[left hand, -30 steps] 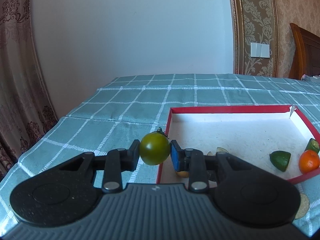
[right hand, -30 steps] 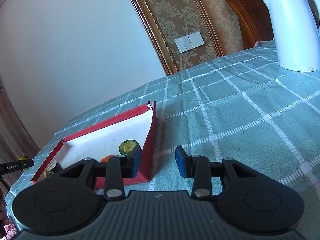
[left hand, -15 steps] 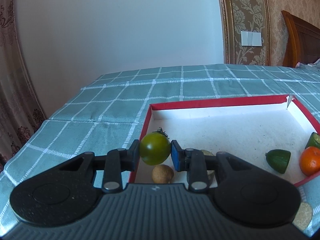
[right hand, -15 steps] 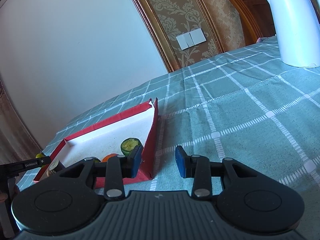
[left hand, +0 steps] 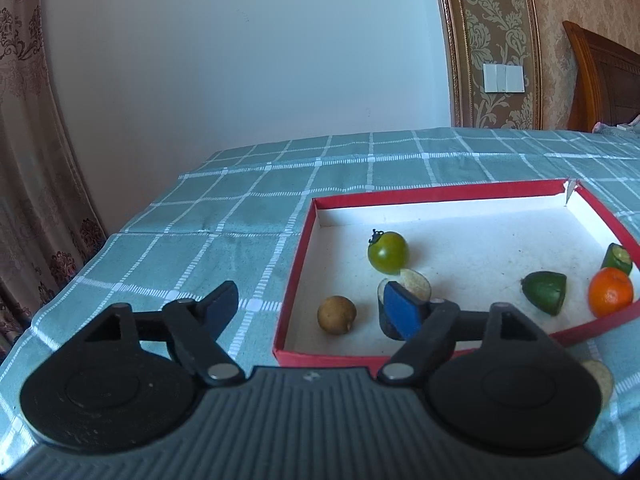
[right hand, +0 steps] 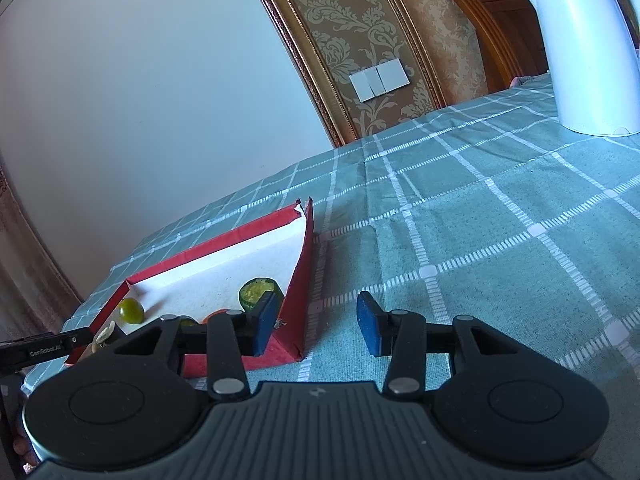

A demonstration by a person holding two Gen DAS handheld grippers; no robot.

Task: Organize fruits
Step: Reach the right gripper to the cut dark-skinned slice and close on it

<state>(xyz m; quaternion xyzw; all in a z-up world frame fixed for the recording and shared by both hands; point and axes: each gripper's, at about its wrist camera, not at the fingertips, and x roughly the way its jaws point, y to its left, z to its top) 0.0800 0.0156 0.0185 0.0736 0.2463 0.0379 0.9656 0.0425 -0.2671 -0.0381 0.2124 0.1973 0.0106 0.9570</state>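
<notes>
A red box with a white floor (left hand: pixel 295 276) lies on the checked tablecloth. A green tomato (left hand: pixel 387 252) rests free on its floor, beyond my left gripper (left hand: pixel 311 304), whose jaws are opening wide with nothing between the pads. Also in the box are a brown round fruit (left hand: pixel 337 314), a cut cylinder piece (left hand: pixel 416 282) half hidden by the right finger, a green wedge (left hand: pixel 546 292), an orange (left hand: pixel 611 291) and a cucumber piece (left hand: pixel 619 258). My right gripper (right hand: pixel 316 320) hangs by the box's right wall (right hand: pixel 304 264); its jaws are opening, gripping nothing.
A white kettle (right hand: pixel 588 48) stands at the far right of the table. A pale slice (left hand: pixel 598 378) lies on the cloth outside the box's near right corner. The left gripper's finger (right hand: pixel 40 350) shows at the box's left end. Curtain and wall lie beyond the table edge.
The left gripper moved over the box and opened, letting go of the green tomato, which now lies on the box floor. The right jaws have parted a little.
</notes>
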